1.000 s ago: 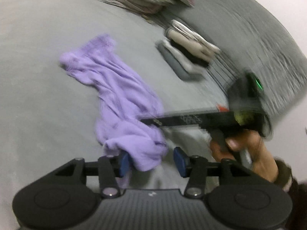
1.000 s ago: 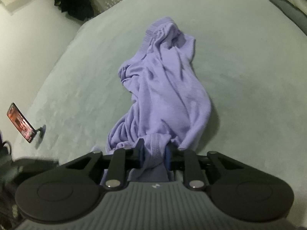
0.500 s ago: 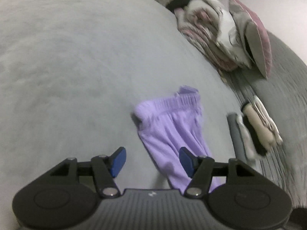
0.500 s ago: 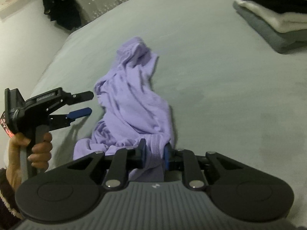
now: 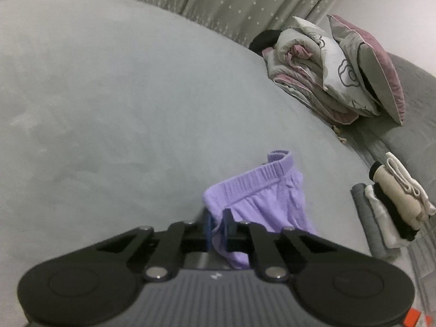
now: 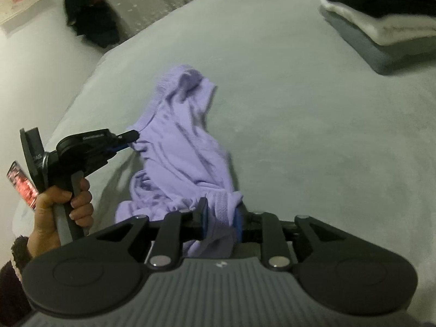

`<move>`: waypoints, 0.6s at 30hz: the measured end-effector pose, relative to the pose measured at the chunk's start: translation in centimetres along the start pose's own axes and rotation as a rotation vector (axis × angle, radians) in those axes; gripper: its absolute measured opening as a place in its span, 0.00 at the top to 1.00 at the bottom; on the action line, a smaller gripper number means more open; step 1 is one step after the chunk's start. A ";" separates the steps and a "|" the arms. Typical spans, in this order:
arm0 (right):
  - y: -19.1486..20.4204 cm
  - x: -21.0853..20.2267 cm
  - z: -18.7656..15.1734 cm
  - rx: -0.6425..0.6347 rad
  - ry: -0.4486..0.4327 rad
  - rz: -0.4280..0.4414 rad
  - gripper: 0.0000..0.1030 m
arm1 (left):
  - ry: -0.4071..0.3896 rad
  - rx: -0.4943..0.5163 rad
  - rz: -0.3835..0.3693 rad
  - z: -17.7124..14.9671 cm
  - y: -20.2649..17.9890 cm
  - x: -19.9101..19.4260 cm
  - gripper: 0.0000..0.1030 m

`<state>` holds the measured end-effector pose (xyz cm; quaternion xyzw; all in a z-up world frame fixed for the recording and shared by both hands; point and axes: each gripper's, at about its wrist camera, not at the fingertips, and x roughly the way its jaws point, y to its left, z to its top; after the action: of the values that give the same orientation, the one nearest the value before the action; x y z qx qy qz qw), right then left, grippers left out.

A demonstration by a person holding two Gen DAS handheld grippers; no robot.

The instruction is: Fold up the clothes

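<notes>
A purple garment (image 5: 261,196) with a ribbed elastic waistband lies crumpled on the grey bed (image 5: 109,109). My left gripper (image 5: 218,218) is closing, and its blue pads pinch a fold of cloth just under the waistband. In the right wrist view the same garment (image 6: 179,147) stretches away from me, with the left gripper (image 6: 128,140) gripping its left edge in a person's hand (image 6: 65,204). My right gripper (image 6: 220,215) has the bunched near end of the cloth between its pads. Its jaws are opening slightly, and the cloth still fills the gap.
A stack of folded clothes (image 5: 392,209) sits to the right on the bed, also seen as the folded stack (image 6: 381,19). Rolled quilts and pillows (image 5: 327,68) are piled at the far right. A phone with a red screen (image 6: 21,185) stands at the left.
My left gripper swung from the crumpled end toward the waistband end, stood open over it, then closed on the cloth. The right gripper kept its end and drifted sideways.
</notes>
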<state>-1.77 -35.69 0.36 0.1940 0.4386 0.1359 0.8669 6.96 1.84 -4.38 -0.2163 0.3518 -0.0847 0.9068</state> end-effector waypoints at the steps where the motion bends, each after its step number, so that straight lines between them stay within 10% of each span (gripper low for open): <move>1: 0.3 0.0 0.1 -0.015 -0.005 0.008 0.73 | -0.010 0.006 0.013 0.1 0.1 -0.5 0.93; 5: 1.9 -0.4 0.6 -0.082 -0.057 0.027 0.57 | -0.023 0.011 0.052 0.6 1.2 -2.3 0.93; 18: 6.0 3.7 1.8 -0.144 -0.040 0.070 0.50 | -0.026 -0.035 0.163 1.2 6.6 -6.8 0.94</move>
<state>1.40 -29.27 1.43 0.1489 0.4033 0.1934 0.8819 2.73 10.22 -2.46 -0.2039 0.3578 -0.0019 0.9113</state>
